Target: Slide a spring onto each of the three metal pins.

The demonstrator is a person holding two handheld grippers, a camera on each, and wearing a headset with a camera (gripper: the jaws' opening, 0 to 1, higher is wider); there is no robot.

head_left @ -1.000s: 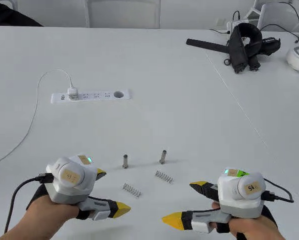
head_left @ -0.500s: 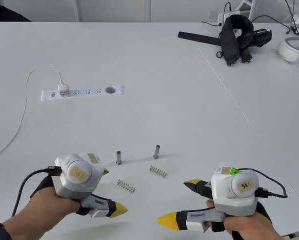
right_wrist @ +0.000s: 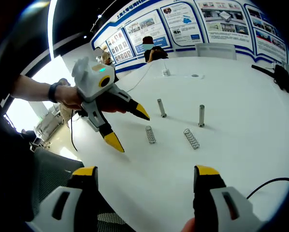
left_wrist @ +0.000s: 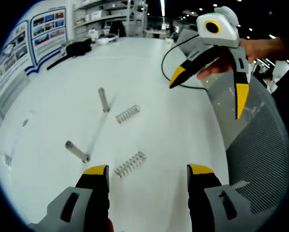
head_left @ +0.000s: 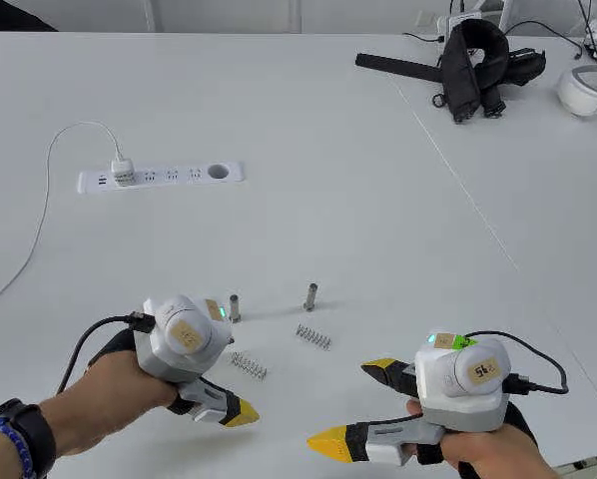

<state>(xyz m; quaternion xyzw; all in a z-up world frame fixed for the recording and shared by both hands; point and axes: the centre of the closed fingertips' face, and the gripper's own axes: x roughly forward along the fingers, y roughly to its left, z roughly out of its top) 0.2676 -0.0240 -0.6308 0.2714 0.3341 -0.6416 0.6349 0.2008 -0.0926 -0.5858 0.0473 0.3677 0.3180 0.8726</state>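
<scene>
Left gripper and right gripper gape empty; the light, squashy spring by the left pin likely needs gentle mid-coil pinching.

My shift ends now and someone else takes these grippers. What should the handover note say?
Left gripper: open, empty, beside the left spring. Right gripper: open, empty, apart from the parts.
Left pin and right pin stand upright on the table; left spring and right spring lie flat in front of them.
Done: nothing, both pins bare.
To do: slide a spring onto each pin. Two pins and two springs are in sight, not three.
</scene>
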